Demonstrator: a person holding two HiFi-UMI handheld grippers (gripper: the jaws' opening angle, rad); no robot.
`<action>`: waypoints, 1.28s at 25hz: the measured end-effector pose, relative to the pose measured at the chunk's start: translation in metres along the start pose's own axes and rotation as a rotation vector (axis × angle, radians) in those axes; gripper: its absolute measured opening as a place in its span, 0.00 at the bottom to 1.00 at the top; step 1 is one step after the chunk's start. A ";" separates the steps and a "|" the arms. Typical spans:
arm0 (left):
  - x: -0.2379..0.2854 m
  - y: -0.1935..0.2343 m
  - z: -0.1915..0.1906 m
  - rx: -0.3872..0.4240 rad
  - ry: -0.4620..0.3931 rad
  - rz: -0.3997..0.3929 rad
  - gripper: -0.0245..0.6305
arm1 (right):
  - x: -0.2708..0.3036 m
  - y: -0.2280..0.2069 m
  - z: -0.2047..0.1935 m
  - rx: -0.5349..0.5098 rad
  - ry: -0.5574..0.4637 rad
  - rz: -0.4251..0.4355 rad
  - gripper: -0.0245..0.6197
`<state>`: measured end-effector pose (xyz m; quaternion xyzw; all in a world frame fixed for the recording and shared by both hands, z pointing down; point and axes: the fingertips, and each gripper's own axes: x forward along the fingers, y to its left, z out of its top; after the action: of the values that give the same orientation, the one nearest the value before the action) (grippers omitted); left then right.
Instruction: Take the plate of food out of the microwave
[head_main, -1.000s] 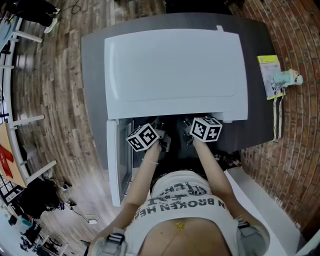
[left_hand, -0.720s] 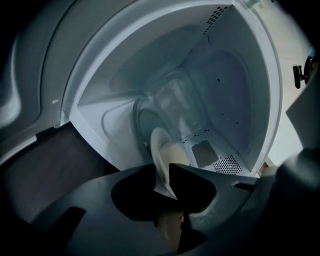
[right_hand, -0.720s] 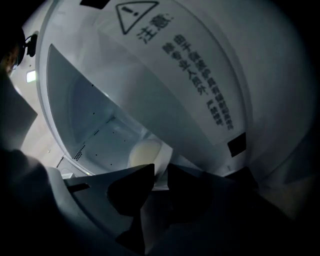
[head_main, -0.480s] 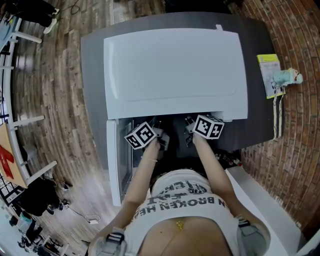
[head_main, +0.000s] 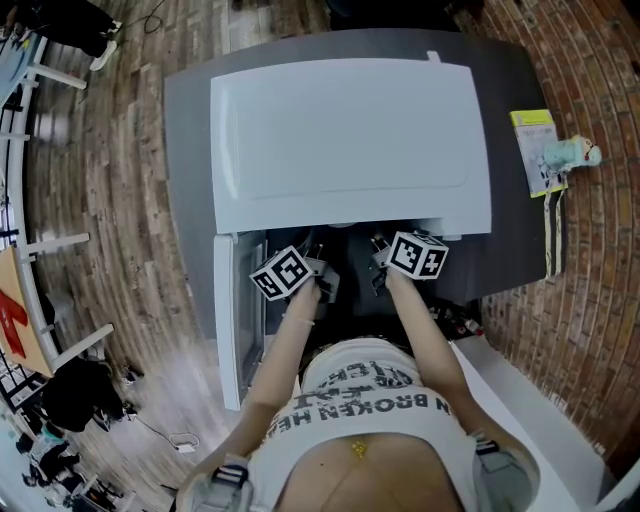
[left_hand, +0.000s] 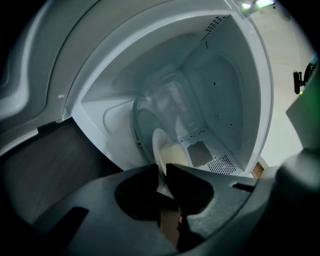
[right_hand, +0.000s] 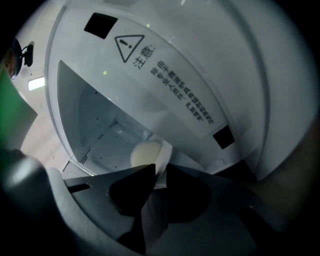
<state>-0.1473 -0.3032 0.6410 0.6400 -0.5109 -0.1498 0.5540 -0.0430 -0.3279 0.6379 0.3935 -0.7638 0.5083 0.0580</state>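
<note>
A white box-shaped microwave oven (head_main: 350, 140) fills the middle of the head view on a dark grey countertop (head_main: 185, 200). Its white door (head_main: 228, 320) is swung open toward 8 o'clock. Both of the person's arms reach into the dark opening at the oven's 6 o'clock edge.

Inside the pale, perforated cavity (left_hand: 215, 100) sits the round white plate (left_hand: 159, 150) carrying a pale cream mound of food (left_hand: 176, 155). It rests on the cavity floor, not yet drawn out.

The plate lies straight ahead, at 12 o'clock from each pair of jaw tips, and spans the gap between the two tools. In the left gripper view the food sits toward 1 o'clock of the rim. In the right gripper view it sits toward 11 o'clock. So each tool has a side edge and neither is nearer, and the pull should likely run back toward 6 o'clock, level.

The left gripper (left_hand: 161, 169) is closing, its jaws narrowed onto the thin rim that runs between them. The right gripper (right_hand: 160, 170) stands equally narrow, pinching the opposite rim.
</note>
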 end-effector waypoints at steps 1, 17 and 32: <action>-0.001 0.000 0.000 0.000 0.000 -0.003 0.12 | -0.001 0.001 0.000 0.002 -0.001 0.002 0.14; -0.019 -0.010 -0.007 0.011 -0.003 -0.031 0.12 | -0.018 0.010 -0.008 -0.004 -0.023 0.009 0.14; -0.051 -0.012 -0.021 0.029 0.027 -0.079 0.12 | -0.042 0.025 -0.032 -0.009 -0.062 -0.004 0.14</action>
<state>-0.1474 -0.2516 0.6187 0.6696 -0.4798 -0.1558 0.5451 -0.0409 -0.2739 0.6142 0.4101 -0.7668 0.4924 0.0370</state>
